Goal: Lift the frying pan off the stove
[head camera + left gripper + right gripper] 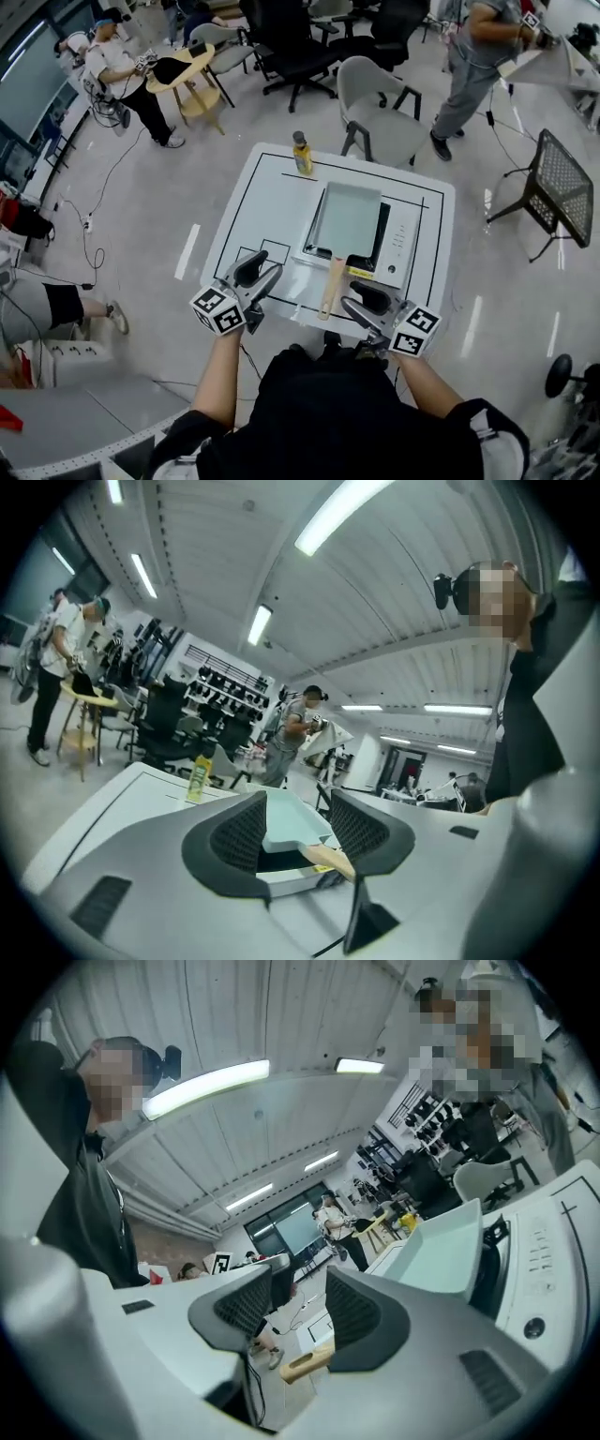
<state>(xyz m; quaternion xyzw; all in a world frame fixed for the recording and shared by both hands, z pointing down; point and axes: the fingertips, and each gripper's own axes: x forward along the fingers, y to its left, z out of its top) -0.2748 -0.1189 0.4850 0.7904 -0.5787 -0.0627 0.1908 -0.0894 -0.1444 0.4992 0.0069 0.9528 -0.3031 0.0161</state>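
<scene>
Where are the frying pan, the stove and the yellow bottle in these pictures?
frying pan (pixel 345 220), head view, middle of its pale green floor.
stove (pixel 403 246), head view, white control panel on its right side.
yellow bottle (pixel 302 156), head view, its body.

The white bench (pixel 267 202), marked with black lines, carries a white portable stove (pixel 405 242) right of centre. A yellow bottle (pixel 302 154) stands upright at its far edge.

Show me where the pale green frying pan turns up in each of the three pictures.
Head view: frying pan in the middle, on the stove.
Left gripper view: frying pan low, near the centre.
Right gripper view: frying pan right of centre.
Shared landmark: its wooden handle, visible in all three.
</scene>
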